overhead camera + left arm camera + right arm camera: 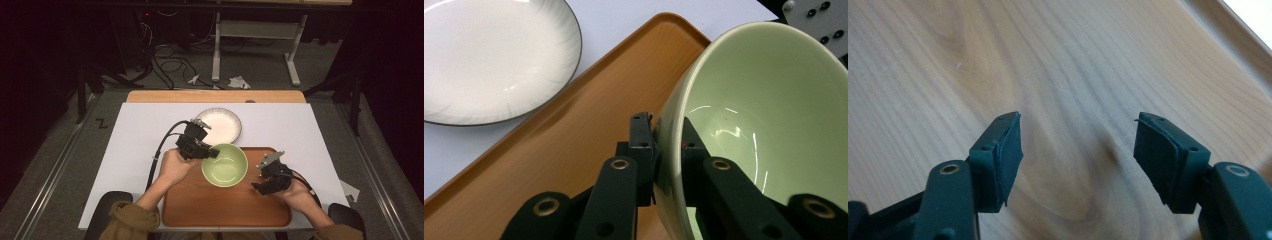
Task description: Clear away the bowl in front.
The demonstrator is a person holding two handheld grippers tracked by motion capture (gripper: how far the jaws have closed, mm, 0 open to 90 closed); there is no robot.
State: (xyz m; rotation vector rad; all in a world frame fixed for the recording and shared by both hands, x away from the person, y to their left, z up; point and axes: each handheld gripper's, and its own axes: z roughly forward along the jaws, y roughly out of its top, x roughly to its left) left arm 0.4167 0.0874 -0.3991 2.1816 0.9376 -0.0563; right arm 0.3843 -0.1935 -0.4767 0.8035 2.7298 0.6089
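A pale green bowl sits over the far left part of a wooden tray. My left gripper is shut on the bowl's left rim. In the left gripper view the bowl tilts, its wall pinched between the two black jaws of the left gripper, one outside and one inside. My right gripper hovers over the tray's right side, to the right of the bowl. The right gripper stands open above the bare wood of the tray, nothing between its pads.
A white plate with a dark rim lies on the white table cover just beyond the tray, seen close in the left gripper view as the plate. Cables and a table frame stand on the floor beyond the table.
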